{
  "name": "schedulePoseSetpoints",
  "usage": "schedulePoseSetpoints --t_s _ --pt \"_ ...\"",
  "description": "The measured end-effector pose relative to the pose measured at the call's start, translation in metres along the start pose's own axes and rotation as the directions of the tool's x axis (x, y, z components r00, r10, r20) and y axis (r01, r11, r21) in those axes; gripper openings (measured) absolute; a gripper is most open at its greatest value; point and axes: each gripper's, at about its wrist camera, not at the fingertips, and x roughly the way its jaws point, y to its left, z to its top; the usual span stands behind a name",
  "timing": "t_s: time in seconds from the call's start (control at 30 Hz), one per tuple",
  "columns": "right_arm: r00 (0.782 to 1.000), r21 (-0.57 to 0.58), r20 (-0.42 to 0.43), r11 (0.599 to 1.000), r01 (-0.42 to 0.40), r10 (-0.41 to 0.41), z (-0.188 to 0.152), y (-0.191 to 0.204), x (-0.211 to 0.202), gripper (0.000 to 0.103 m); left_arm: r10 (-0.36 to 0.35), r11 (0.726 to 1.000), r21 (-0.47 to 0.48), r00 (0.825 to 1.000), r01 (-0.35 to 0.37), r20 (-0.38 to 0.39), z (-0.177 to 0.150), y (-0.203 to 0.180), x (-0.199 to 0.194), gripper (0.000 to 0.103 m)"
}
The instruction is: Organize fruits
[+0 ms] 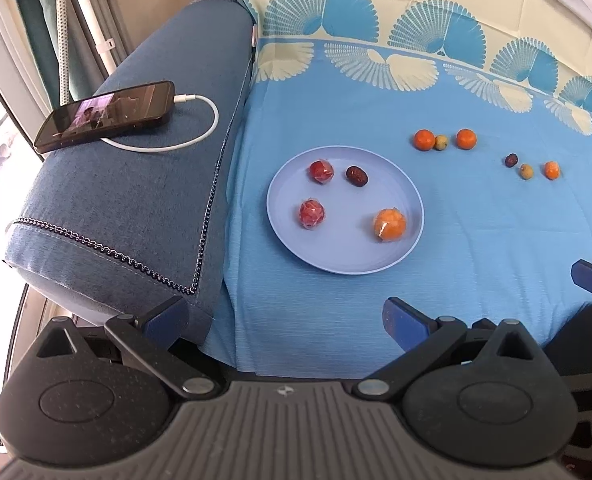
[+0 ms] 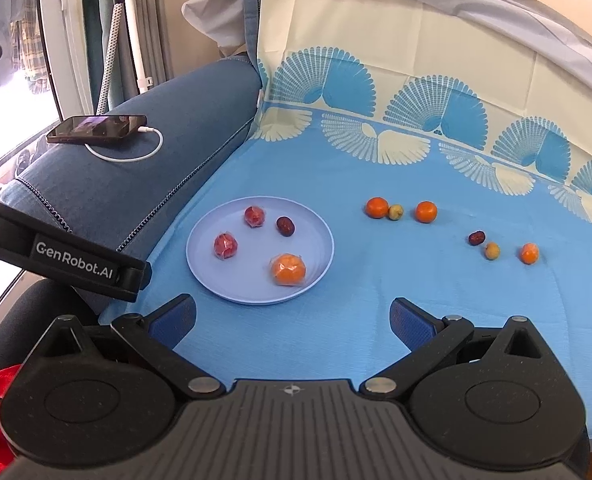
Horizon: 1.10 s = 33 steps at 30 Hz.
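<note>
A pale blue plate (image 1: 348,258) (image 2: 231,288) lies on the blue cloth. It holds two wrapped red fruits (image 1: 321,171) (image 2: 225,245), a dark date (image 1: 356,176) (image 2: 285,226) and a wrapped orange (image 1: 389,225) (image 2: 288,269). Loose on the cloth to the right lie two small oranges (image 1: 424,139) (image 2: 426,211) with a yellowish fruit (image 1: 440,142) (image 2: 395,212) between them. Further right sit a dark date (image 1: 511,160) (image 2: 476,238), a yellowish fruit (image 1: 526,171) (image 2: 492,251) and a small orange (image 1: 551,170) (image 2: 529,253). My left gripper (image 1: 285,318) and right gripper (image 2: 291,318) both stand open and empty, short of the plate.
A phone (image 1: 105,115) (image 2: 97,129) on a white charging cable (image 1: 199,136) rests on the blue sofa arm (image 1: 135,208) to the left. The left gripper's body (image 2: 75,262) shows at the right wrist view's left edge. A patterned cloth (image 2: 416,112) covers the backrest.
</note>
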Motion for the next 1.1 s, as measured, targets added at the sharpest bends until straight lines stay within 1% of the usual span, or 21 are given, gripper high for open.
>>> schedulePoseSetpoints --t_s 0.4,0.7,0.9,1.1 --pt "1.000 0.029 -0.025 1.000 -0.006 0.006 -0.003 -0.007 0.009 0.102 0.001 1.000 0.011 1.000 0.000 -0.018 0.002 -0.005 0.009 0.103" --pt "0.999 0.060 -0.037 0.998 0.005 -0.002 -0.004 -0.016 0.021 0.102 0.002 1.000 0.017 0.999 -0.001 -0.034 0.009 -0.010 0.018 0.103" --pt "0.998 0.109 -0.031 0.993 0.050 -0.047 -0.005 -0.034 0.030 0.102 -0.006 1.000 0.031 0.999 0.007 -0.043 0.025 -0.022 0.026 0.103" --pt "0.992 0.172 -0.033 0.977 0.124 -0.120 -0.009 -0.070 0.043 0.102 -0.023 0.997 0.076 0.999 0.026 -0.037 0.053 -0.050 0.038 0.103"
